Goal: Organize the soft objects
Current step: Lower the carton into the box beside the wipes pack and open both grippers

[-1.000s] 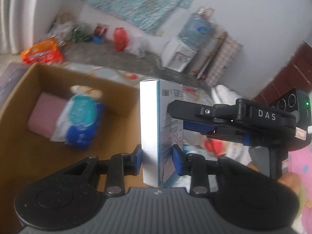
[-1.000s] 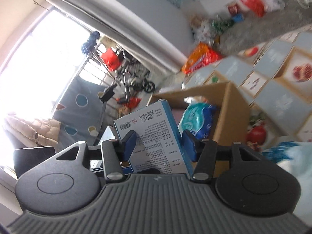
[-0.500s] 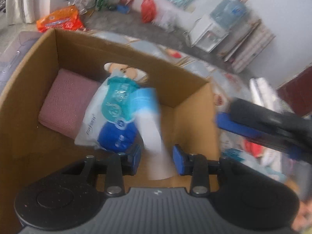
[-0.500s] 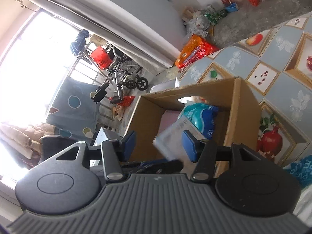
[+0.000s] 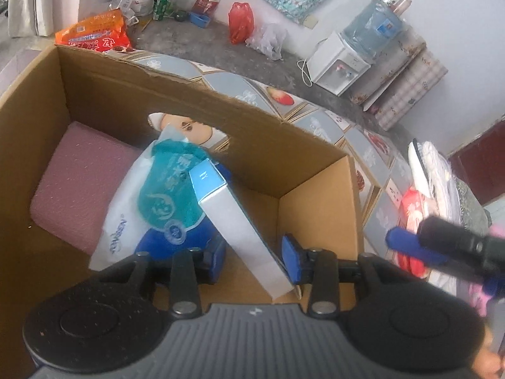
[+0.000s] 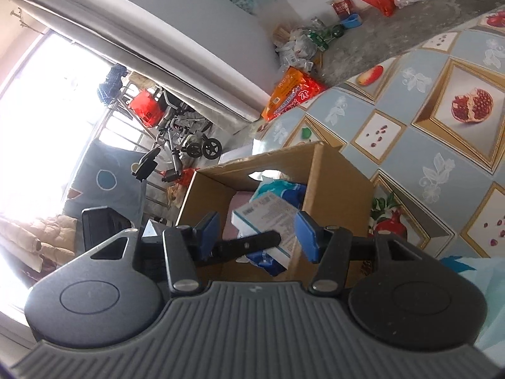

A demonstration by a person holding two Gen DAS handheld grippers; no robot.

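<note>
An open cardboard box (image 5: 221,107) holds a pink pad (image 5: 75,183), a white and teal tissue pack (image 5: 157,202) and a soft toy (image 5: 189,129) behind it. A white and blue carton (image 5: 240,227) stands tilted inside, leaning on the tissue pack. My left gripper (image 5: 254,260) straddles the carton's lower end; its jaws are opening and the left pad stands clear of it. The right gripper (image 6: 258,233) is open with nothing between its fingers, looking down at the box (image 6: 334,183) and carton (image 6: 268,211) from outside. It shows blurred at the right of the left wrist view.
The box sits on a cloth with fruit pictures (image 6: 442,132). An orange snack bag (image 5: 94,31) lies past its far corner. A red bag (image 5: 241,22) and a water dispenser (image 5: 341,63) stand on the floor by the wall. Clothes are piled at the right (image 5: 442,173).
The left gripper carried the carton down into the box. The carton went from upright in the jaws to tilted against the tissue pack. The right gripper came off the carton and drew back.
</note>
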